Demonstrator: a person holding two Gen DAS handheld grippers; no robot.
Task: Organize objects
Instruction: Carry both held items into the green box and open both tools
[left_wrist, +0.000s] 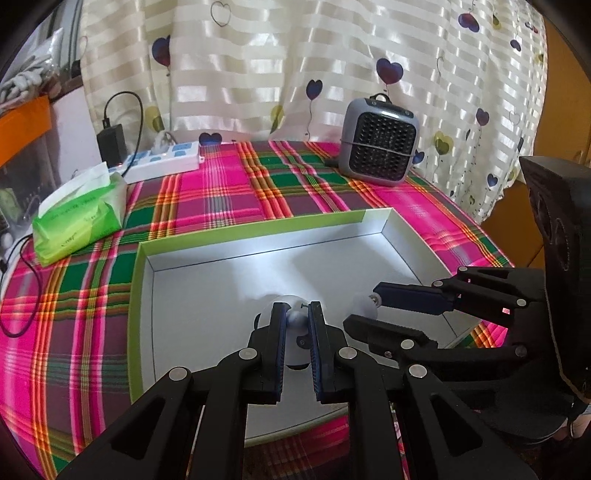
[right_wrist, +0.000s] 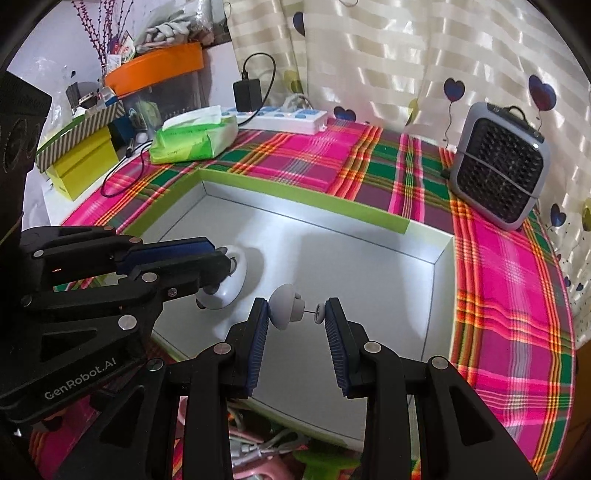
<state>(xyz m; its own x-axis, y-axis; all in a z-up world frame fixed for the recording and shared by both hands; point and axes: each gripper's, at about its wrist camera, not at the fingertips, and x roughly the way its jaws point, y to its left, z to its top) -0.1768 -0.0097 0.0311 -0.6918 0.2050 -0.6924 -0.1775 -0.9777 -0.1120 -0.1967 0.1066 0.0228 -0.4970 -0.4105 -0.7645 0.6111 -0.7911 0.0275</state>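
Note:
A shallow white box with a green rim (left_wrist: 251, 225) (right_wrist: 303, 197) lies on the plaid cloth. My left gripper (left_wrist: 297, 308) (right_wrist: 218, 260) hangs over the box's near left part. It is shut on a white dome-shaped gadget (left_wrist: 295, 354) (right_wrist: 234, 275), gripping it at its small grey ball (left_wrist: 296, 320). My right gripper (right_wrist: 295, 306) (left_wrist: 364, 304) hovers over the box beside it. It is shut on a pale grey knob (right_wrist: 282, 310) (left_wrist: 364, 308) with a thin pin and a small disc; one pad touches the knob, the other the disc.
A green tissue pack (left_wrist: 79, 216) (right_wrist: 195, 138), a white power strip (left_wrist: 162, 162) with a black adapter (right_wrist: 246, 94), and a grey fan (left_wrist: 378, 142) (right_wrist: 498, 173) stand around the box. Yellow and striped boxes (right_wrist: 81, 162) sit far left. Cables (right_wrist: 266, 450) lie below the table's near edge.

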